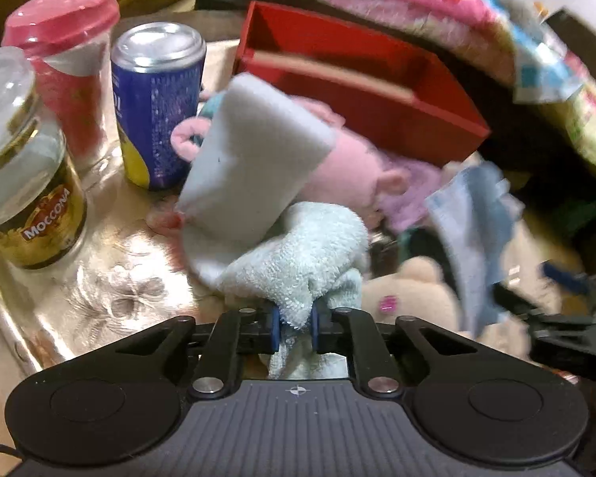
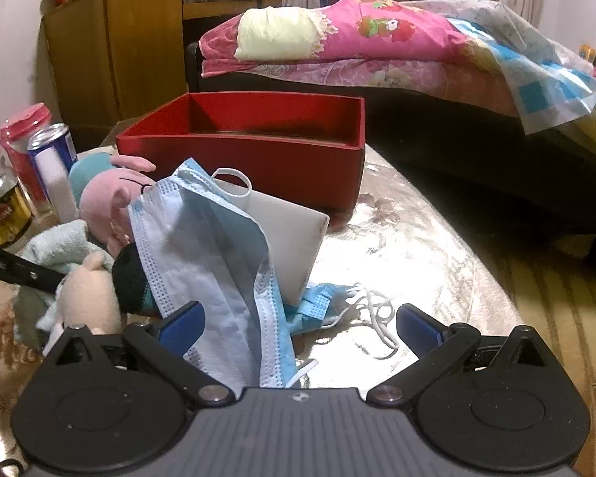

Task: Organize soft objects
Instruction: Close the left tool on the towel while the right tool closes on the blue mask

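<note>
My left gripper (image 1: 294, 328) is shut on a pale green towel (image 1: 298, 254), which carries a white sponge block (image 1: 254, 159) leaning on it. Behind them lie a pink plush toy (image 1: 349, 167) and an open red box (image 1: 361, 91). My right gripper (image 2: 298, 326) is open, its jaws wide apart; a blue face mask (image 2: 206, 250) drapes between them over the left side. A second mask (image 2: 318, 302) and a white block (image 2: 294, 238) lie just ahead. The red box (image 2: 258, 159) stands beyond. A beige plush (image 2: 87, 294) and the pink plush (image 2: 107, 198) sit left.
A Moccona glass jar (image 1: 24, 183), a pink-lidded jar (image 1: 67, 59) and a blue can (image 1: 159, 107) stand at the left on the shiny floral tablecloth (image 2: 397, 246). A bed with pink bedding (image 2: 377, 39) lies behind the table, a wooden cabinet (image 2: 115, 51) at back left.
</note>
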`<action>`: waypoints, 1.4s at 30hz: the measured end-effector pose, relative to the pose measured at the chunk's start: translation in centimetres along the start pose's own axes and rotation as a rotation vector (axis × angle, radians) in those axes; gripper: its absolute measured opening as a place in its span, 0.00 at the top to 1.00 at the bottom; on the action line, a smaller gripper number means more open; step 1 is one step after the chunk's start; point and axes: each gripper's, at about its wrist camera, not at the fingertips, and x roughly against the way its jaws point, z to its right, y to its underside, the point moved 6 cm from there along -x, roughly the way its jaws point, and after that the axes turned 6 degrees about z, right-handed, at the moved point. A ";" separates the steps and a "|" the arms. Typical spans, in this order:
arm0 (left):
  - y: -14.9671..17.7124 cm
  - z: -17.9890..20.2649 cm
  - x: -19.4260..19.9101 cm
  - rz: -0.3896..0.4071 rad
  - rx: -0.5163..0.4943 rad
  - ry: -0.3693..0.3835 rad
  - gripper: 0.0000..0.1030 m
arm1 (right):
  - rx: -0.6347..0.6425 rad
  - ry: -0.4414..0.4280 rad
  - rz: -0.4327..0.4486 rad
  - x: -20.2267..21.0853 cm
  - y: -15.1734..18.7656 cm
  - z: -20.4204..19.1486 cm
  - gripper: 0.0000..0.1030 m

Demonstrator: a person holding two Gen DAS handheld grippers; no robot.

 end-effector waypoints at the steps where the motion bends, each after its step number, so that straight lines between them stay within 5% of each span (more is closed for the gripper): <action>1: -0.1 0.0 0.7 0.018 0.010 0.021 0.90 | -0.002 -0.003 -0.001 0.0 0.0 0.0 0.25; 9: -1.6 1.1 4.7 0.114 0.024 0.182 0.91 | 0.050 -0.047 -0.040 -1.8 0.3 -1.8 0.26; 11: -1.7 1.4 5.3 0.125 0.021 0.206 0.90 | 0.059 -0.065 -0.073 -2.8 0.6 -2.4 0.36; 16: -1.8 1.8 4.9 0.111 0.021 0.206 0.90 | -0.054 -0.156 -0.175 -4.2 1.2 -2.2 0.98; 17: -1.9 1.8 4.9 0.111 0.029 0.208 0.90 | -0.109 -0.193 -0.182 -3.8 1.1 -1.9 1.00; 24: -2.2 2.2 5.7 0.150 0.032 0.224 0.90 | -0.337 -0.307 -0.152 -0.4 -0.6 -0.7 1.00; 29: -2.6 1.9 6.0 0.167 0.061 0.240 0.90 | -0.502 -0.476 -0.118 1.8 -2.1 -1.4 1.00; 30: -2.7 1.9 6.2 0.173 0.062 0.242 0.90 | -0.522 -0.470 -0.115 1.7 -2.0 -1.3 1.00; 34: -2.7 2.0 6.6 0.190 0.049 0.240 0.89 | -0.250 -0.231 -0.139 0.5 -1.2 -2.4 1.00; 35: -2.7 2.0 6.6 0.188 0.048 0.241 0.89 | -0.217 -0.210 -0.156 0.4 -0.8 -2.6 0.97; 39: -2.4 2.4 6.4 0.170 0.037 0.253 0.89 | -0.115 -0.104 -0.171 1.3 -0.9 -3.0 0.52; 42: -2.3 2.8 6.4 0.168 0.025 0.266 0.89 | -0.024 -0.102 -0.088 1.6 -1.9 -3.8 0.39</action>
